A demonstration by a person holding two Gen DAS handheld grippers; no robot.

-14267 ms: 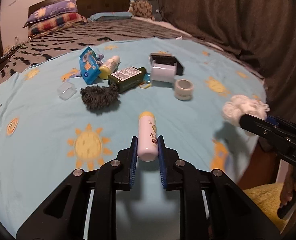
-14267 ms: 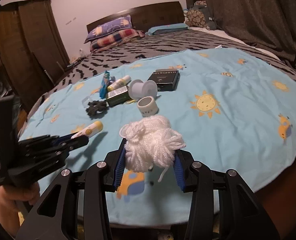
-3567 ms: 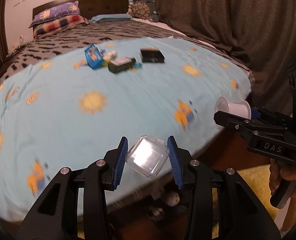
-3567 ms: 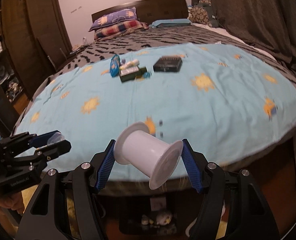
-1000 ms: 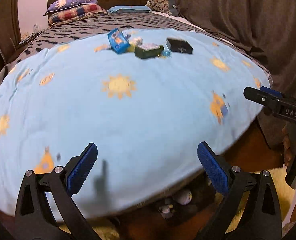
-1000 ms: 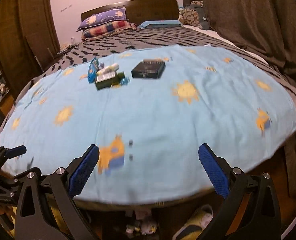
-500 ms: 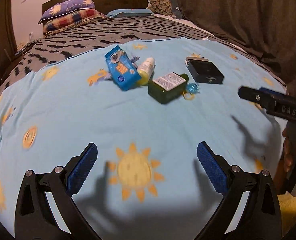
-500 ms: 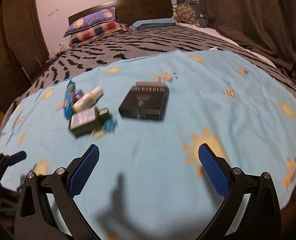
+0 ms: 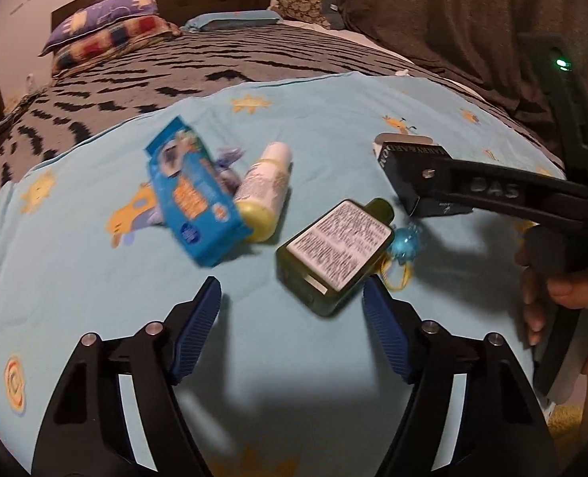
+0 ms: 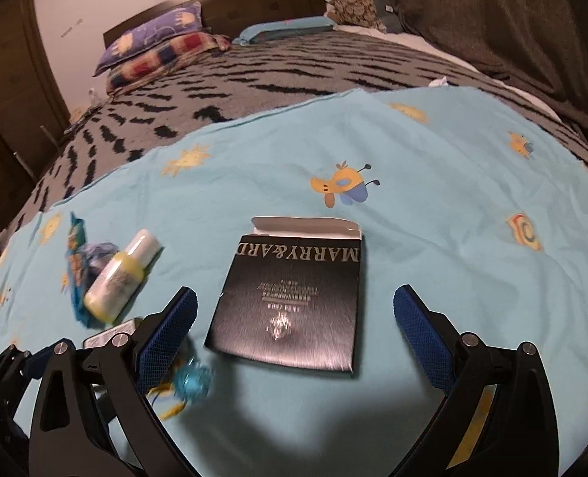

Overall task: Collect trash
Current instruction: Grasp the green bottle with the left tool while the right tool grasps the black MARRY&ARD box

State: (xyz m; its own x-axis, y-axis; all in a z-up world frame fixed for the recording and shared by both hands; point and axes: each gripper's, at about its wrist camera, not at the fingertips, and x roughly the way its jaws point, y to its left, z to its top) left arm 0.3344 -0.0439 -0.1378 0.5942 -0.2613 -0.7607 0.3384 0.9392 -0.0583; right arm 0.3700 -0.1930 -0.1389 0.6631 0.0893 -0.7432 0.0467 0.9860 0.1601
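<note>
On the light blue sheet lie a green bottle, a blue snack packet, a yellow-white bottle, a small blue wrapper and a black box. My left gripper hovers just short of the green bottle. Its jaws are closing, the bottle's near end lies between the fingertips close to the right pad, and neither pad presses on it. My right gripper stands wide open with the black box between its pads, untouched. In the left wrist view the right gripper reaches over the box.
A grey zigzag blanket and pillows lie beyond the sheet, before a dark headboard. A dark curtain hangs at the right. A hand holds the right gripper. The left gripper shows low left in the right wrist view.
Both grippers have moved forward over the sheet, from the bed's near edge up to the items. The left jaws have narrowed; the right jaws stay wide.
</note>
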